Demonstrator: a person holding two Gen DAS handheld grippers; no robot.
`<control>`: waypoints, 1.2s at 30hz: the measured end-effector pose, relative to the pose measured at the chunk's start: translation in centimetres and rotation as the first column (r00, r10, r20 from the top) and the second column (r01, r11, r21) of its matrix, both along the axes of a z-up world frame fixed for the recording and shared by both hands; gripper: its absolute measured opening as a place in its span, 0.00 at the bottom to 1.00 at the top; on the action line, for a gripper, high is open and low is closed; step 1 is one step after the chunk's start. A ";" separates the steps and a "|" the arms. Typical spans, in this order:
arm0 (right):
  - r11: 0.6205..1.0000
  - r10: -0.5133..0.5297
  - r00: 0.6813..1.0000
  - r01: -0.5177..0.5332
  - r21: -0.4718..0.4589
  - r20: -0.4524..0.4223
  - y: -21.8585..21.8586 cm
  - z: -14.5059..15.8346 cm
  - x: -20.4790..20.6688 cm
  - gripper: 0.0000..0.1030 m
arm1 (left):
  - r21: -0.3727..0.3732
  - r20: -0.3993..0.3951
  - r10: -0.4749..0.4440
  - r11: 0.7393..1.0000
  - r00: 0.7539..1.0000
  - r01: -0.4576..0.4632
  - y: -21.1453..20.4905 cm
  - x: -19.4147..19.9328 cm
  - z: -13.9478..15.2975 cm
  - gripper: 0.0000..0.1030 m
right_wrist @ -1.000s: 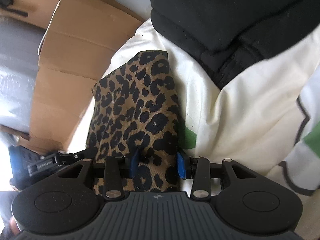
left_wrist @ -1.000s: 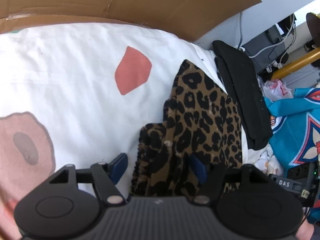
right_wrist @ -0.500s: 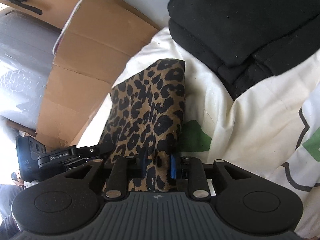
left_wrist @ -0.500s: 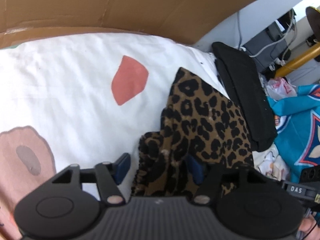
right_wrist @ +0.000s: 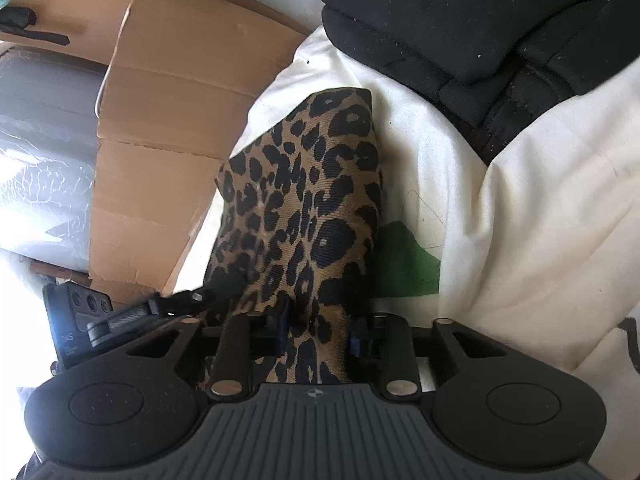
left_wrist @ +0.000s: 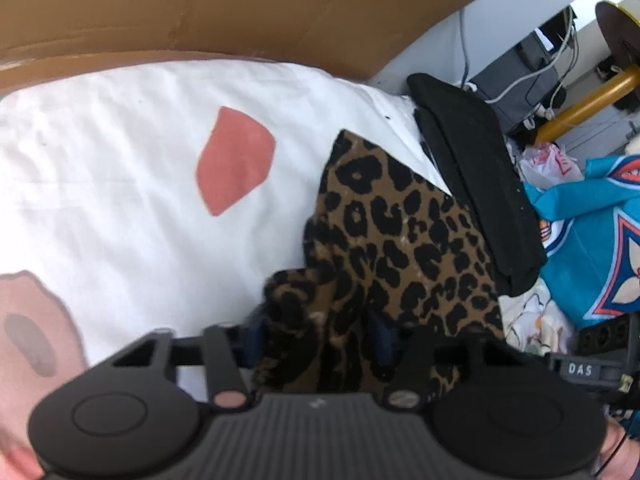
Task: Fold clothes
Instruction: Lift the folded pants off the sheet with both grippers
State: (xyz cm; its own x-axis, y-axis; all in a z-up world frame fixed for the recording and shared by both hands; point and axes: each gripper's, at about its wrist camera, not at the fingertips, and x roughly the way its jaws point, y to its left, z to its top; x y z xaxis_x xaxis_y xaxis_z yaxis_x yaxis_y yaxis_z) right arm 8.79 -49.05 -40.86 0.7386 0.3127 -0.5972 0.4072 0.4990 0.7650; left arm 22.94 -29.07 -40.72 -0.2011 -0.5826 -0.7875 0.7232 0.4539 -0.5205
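The brown-and-black leopard-print fabric garment point(left_wrist: 404, 240) lies on the white patterned bedsheet point(left_wrist: 120, 152), pinched by both the left gripper point(left_wrist: 320, 330) and right gripper point(right_wrist: 320, 326). Uneven lifting could let 1 bunched layer slip, skewing the fold.

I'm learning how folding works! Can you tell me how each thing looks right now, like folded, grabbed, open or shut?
Leopard-print cloth garment: partly folded, near end bunched, gripped at two spots.
Left gripper: jaws closed on the bunched edge.
Right gripper: jaws shut on the garment's near end.
Black fabric clothes: folded, stacked.
Brown cardboard sheet: flattened, standing behind the bed.
White patterned bedsheet: spread, lightly wrinkled.
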 end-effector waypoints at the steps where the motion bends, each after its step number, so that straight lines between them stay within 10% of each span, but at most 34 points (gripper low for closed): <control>1: 1.000 0.001 1.000 -0.001 0.005 0.002 0.0 0.0 0.0 0.20 | -0.004 -0.011 0.010 1.000 1.000 -0.010 0.1 0.1 0.2 0.43; 13: 0.999 0.019 1.000 -0.018 0.037 -0.013 0.0 -1.1 0.6 0.26 | -0.016 -0.002 -0.009 1.000 1.000 0.009 -0.6 0.0 -0.6 0.65; 22: 0.999 0.034 0.999 -0.034 0.011 -0.025 0.0 -0.6 1.1 0.17 | 0.016 0.031 -0.011 1.000 0.999 0.010 -1.0 -0.4 0.8 0.35; 36: 0.992 0.050 0.999 -0.048 -0.112 0.007 0.8 2.2 0.8 0.06 | -0.019 0.143 0.002 1.000 0.990 0.001 0.1 -2.4 3.9 0.29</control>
State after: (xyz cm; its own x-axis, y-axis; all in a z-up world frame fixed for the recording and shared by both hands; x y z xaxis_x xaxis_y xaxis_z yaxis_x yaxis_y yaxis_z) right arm 9.61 -48.26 -38.61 0.7303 0.2801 -0.6230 0.3726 0.6010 0.7071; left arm 20.49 -28.93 -36.77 -0.0872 -0.5982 -0.7966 0.7905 0.4450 -0.4207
